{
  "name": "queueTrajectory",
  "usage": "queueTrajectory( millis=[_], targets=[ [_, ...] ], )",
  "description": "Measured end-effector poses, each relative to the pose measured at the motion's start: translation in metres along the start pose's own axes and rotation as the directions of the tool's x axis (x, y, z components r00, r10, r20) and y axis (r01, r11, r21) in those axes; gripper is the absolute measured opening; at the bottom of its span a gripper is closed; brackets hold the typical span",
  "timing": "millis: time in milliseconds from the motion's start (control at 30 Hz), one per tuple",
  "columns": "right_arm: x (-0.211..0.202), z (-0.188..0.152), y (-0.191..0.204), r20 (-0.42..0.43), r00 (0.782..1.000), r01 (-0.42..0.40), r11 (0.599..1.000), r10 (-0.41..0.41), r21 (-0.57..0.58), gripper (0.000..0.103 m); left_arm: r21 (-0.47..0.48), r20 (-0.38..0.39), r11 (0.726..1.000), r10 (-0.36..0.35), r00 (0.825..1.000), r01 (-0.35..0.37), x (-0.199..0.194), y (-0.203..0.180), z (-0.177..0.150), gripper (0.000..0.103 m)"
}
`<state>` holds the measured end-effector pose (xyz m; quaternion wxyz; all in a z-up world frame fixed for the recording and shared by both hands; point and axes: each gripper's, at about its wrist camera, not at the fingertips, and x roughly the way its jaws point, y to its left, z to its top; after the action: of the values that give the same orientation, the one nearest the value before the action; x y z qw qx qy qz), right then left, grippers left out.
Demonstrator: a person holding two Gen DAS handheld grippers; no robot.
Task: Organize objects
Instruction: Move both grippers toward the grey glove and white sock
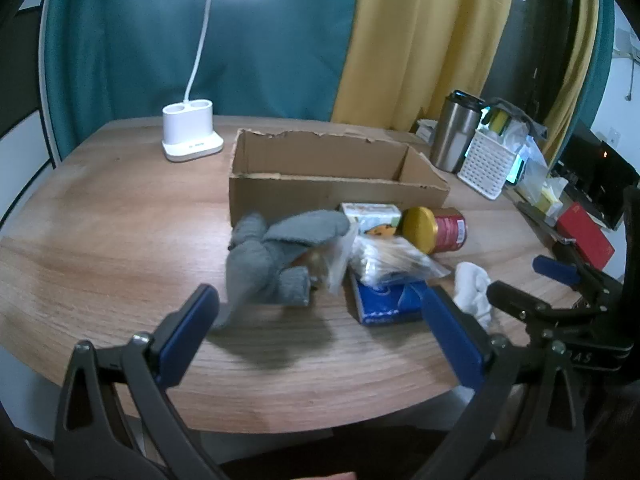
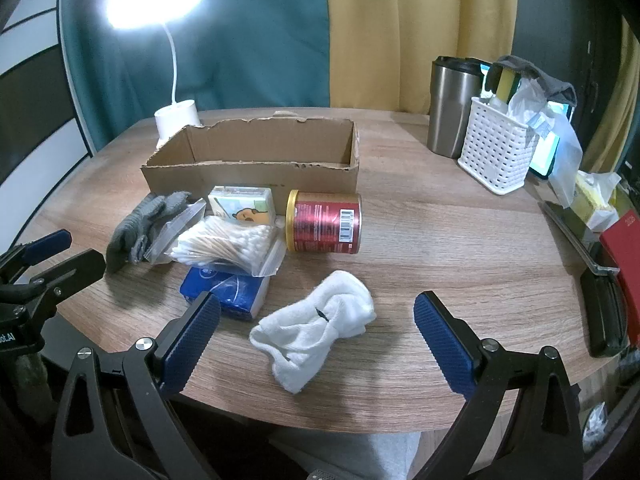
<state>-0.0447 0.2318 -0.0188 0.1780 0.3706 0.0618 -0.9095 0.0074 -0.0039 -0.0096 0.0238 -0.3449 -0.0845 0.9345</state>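
An open cardboard box (image 1: 332, 176) (image 2: 256, 164) stands mid-table. In front of it lie a grey sock (image 1: 272, 256) (image 2: 140, 228), a bag of cotton swabs (image 1: 392, 260) (image 2: 228, 244), a blue packet (image 1: 384, 300) (image 2: 228, 288), a small tissue pack (image 1: 372, 216) (image 2: 244, 204), a red can (image 1: 440, 230) (image 2: 324, 224) on its side and a white sock (image 1: 474, 286) (image 2: 316, 326). My left gripper (image 1: 320, 320) is open, just short of the grey sock. My right gripper (image 2: 316, 320) is open, its fingers either side of the white sock.
A white desk lamp (image 1: 190, 136) (image 2: 176, 118) stands behind the box. At the right are a steel tumbler (image 1: 456, 132) (image 2: 452, 104), a white basket (image 1: 488, 164) (image 2: 496, 156), a red book (image 1: 588, 236) (image 2: 628, 264) and other clutter. Curtains hang behind the wooden table (image 1: 100, 240) (image 2: 460, 264).
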Motion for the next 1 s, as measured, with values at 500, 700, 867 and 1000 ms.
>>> queueTrajectory(
  millis=[500, 700, 867, 1000],
  targets=[
    [0.0000, 0.0007, 0.0004, -0.007, 1.000, 0.001, 1.000, -0.001, -0.001, 0.099, 0.001, 0.001, 1.000, -0.001, 1.000, 0.001, 0.0006, 0.0007, 0.0006, 0.102],
    [0.0007, 0.0005, 0.0003, -0.009, 1.000, 0.001, 1.000, -0.001, -0.001, 0.099, -0.002, 0.001, 1.000, -0.002, 1.000, 0.002, 0.0010, 0.0019, -0.0001, 0.102],
    [0.0027, -0.0002, 0.0007, -0.013, 1.000, 0.002, 1.000, -0.002, -0.006, 0.099, -0.004, -0.005, 1.000, -0.001, 1.000, 0.001, 0.0014, 0.0024, -0.0011, 0.102],
    [0.0050, -0.0006, -0.0004, -0.019, 1.000, 0.001, 1.000, -0.001, -0.004, 0.099, -0.006, -0.012, 1.000, 0.000, 1.000, -0.001, 0.0045, 0.0036, -0.0011, 0.102]
  ],
)
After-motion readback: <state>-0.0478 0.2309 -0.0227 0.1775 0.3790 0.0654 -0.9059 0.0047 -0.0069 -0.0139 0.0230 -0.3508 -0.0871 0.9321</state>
